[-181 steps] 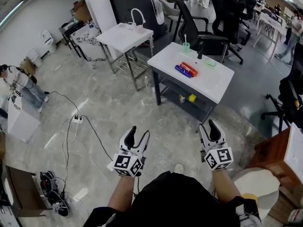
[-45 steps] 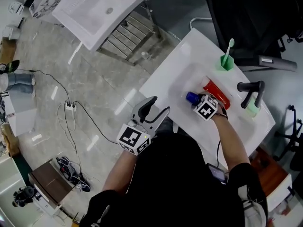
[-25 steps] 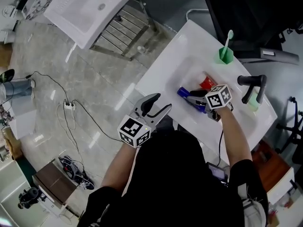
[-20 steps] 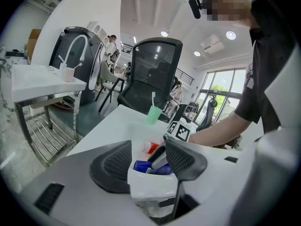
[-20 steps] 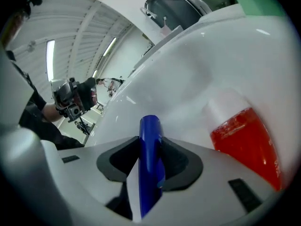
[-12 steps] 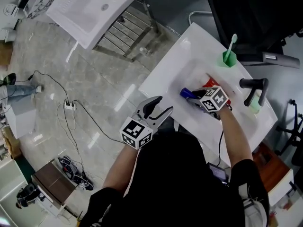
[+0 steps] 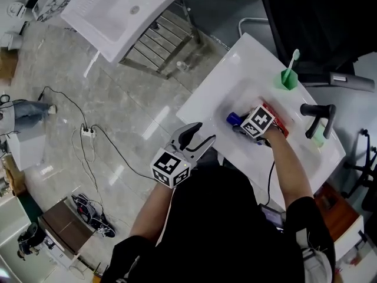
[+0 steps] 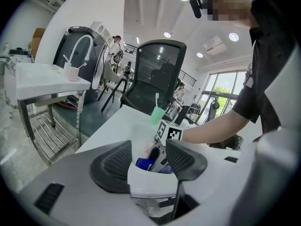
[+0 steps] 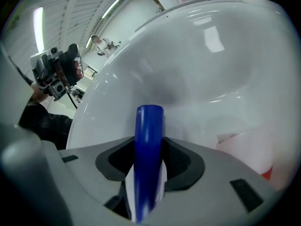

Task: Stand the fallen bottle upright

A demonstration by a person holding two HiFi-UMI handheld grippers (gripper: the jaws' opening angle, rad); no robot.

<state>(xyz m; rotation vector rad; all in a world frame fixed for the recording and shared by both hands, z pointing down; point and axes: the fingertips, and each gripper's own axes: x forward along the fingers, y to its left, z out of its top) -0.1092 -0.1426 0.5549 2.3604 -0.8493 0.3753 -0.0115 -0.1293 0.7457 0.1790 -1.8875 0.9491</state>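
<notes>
A blue bottle (image 7: 234, 119) lies tilted in the white sink basin (image 7: 230, 93), its cap toward the left. My right gripper (image 7: 246, 128) is over it. In the right gripper view the blue bottle (image 9: 149, 140) runs lengthwise between the pads, which touch both its sides. The jaws have just been opening slightly with the bottle still between them. A red bottle (image 7: 277, 120) lies beside it in the basin. My left gripper (image 7: 197, 139) hangs open and empty off the table's near edge.
A green cup with a toothbrush (image 7: 287, 78), a black faucet (image 7: 318, 115) and a pale green cup (image 7: 318, 139) stand along the sink's far side. A black office chair (image 7: 318, 16) is behind it. Another sink table (image 7: 118, 10) stands to the left, with cables (image 7: 88, 133) on the floor.
My right gripper has rolled and dipped toward the basin with the blue bottle between its jaws. The left gripper has stayed where it was.
</notes>
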